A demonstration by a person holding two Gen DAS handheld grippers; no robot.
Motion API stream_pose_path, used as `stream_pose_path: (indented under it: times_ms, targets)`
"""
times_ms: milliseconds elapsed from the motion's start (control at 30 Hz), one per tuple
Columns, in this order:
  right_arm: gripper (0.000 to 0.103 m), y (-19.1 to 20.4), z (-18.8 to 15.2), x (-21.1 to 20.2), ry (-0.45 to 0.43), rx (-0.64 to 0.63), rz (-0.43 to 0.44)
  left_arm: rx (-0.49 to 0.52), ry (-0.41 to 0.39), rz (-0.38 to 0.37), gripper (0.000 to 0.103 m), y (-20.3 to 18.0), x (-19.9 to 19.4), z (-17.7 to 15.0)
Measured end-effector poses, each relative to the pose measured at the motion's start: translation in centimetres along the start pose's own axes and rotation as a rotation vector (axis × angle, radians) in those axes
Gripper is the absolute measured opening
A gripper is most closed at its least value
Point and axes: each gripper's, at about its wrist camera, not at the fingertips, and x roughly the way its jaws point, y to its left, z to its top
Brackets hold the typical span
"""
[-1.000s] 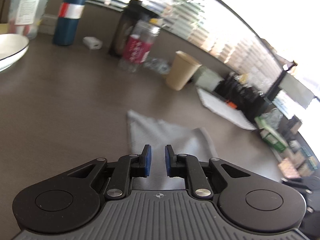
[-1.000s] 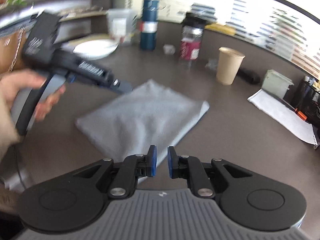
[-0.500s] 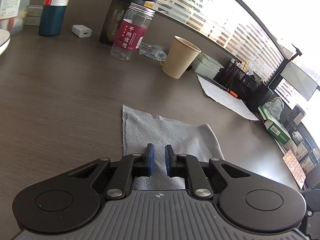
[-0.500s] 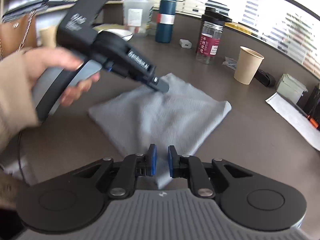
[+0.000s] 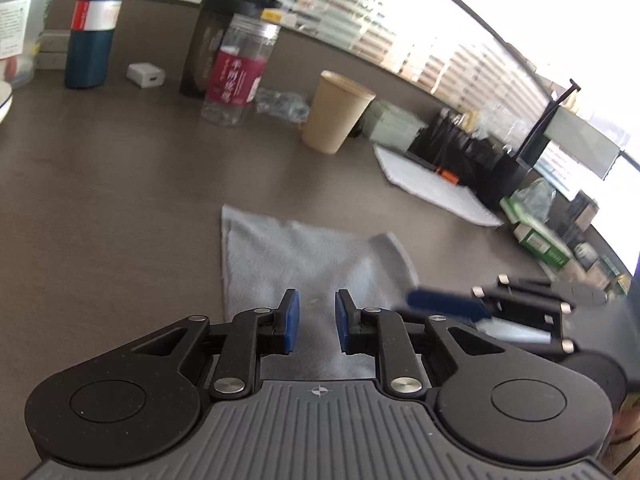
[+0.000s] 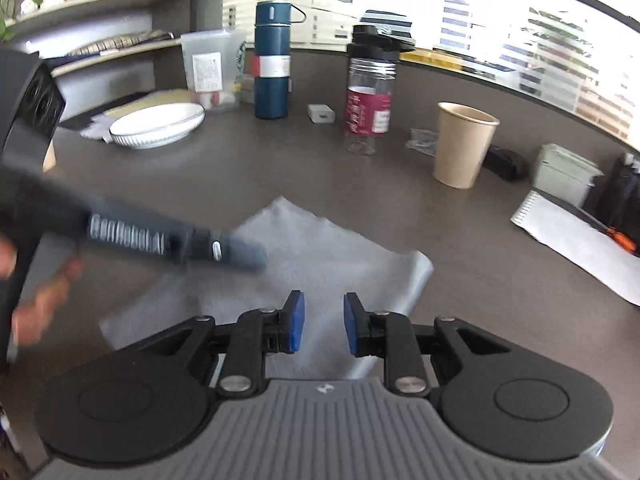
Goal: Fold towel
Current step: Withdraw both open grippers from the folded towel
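Left gripper (image 5: 317,322) and right gripper (image 6: 323,323): fingers just widened to a narrow gap, nothing clamped; both over the folded grey towel (image 6: 320,248), right one now nearer.

Both views are fisheye lenses riding just behind a claw, tilted down over the dark tabletop (image 5: 100,184).

The left wrist view looks out over the left claw (image 5: 316,322) from low and close, the grey towel (image 5: 300,256) directly ahead at 12 o'clock and the right claw (image 5: 448,306) entering at 3 o'clock.

The right wrist view faces the same way over the right claw (image 6: 323,322), with the left claw (image 6: 240,254) crossing at 9 o'clock.

Both share the towel, the paper cup (image 5: 336,114) (image 6: 464,144) and the blue flask (image 5: 94,24) (image 6: 272,60).
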Motion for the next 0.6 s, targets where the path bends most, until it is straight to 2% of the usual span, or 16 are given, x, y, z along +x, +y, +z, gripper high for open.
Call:
stream_pose_path:
  times_ms: [133, 333, 467, 533, 600]
  targets:
    - [0.028, -0.8, -0.3, 0.6, 0.009, -0.005, -0.017, -0.002, 0.0, -0.011, 0.025, 0.3, -0.1, -0.1]
    - [0.028, -4.4, -0.6, -0.1, 0.022, 0.1, -0.095, -0.012, -0.012, -0.02, 0.025, 0.5, -0.3, -0.1]
    - [0.028, -2.6, -0.2, -1.9, -0.04, 0.065, -0.051, -0.004, -0.047, -0.04, 0.026, 0.0, -1.7, -0.1]
    - [0.028, -1.1, -0.2, -2.6, -0.049, 0.021, -0.009, 0.004, -0.045, -0.057, 0.027, -0.5, -2.4, -0.4]
    - [0.028, 0.4, -0.7, -2.9, -0.038, -0.027, 0.028, 0.019, -0.024, -0.044, 0.027, -0.8, -2.3, -0.9]
